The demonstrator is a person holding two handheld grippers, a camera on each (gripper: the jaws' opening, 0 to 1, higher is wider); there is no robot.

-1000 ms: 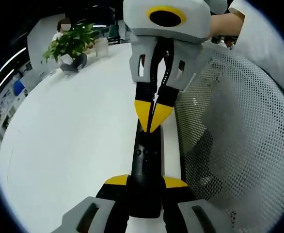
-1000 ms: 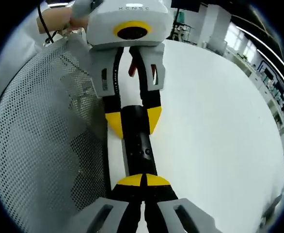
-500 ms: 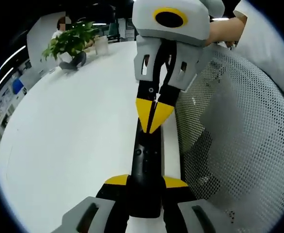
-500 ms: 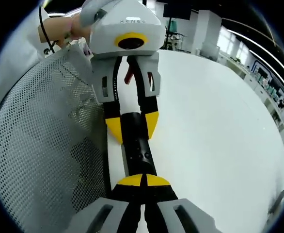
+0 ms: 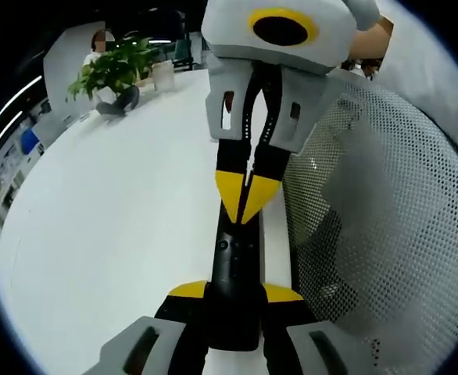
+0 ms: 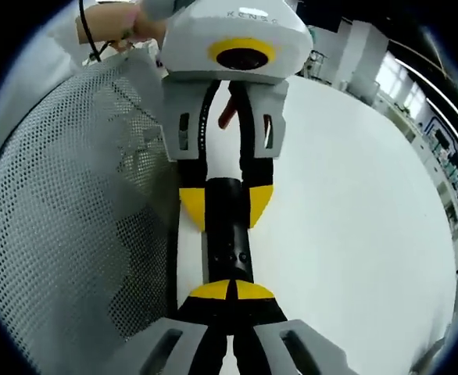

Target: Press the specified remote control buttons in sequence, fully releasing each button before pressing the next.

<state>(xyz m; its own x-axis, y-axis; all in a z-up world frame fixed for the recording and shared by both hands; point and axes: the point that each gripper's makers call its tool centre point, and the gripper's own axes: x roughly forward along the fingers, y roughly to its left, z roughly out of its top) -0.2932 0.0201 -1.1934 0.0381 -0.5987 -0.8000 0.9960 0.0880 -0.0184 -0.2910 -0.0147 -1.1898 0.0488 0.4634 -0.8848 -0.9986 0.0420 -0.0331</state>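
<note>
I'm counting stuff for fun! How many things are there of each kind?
Remote control: 1
Tongs: 2, left tongs and right tongs
Potted plant: 1
Mesh chair back: 1
White table: 1
Total: 6

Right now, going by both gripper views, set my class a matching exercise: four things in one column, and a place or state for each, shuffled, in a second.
1. remote control
2. left gripper
3. right gripper
4. potted plant

a. jaws shut, tips over the remote
b. far side of the white table
c. clamped around the remote's end
d. black, lying between the two grippers

Pairs: 1-d, 2-c, 3-a, 4-b
</note>
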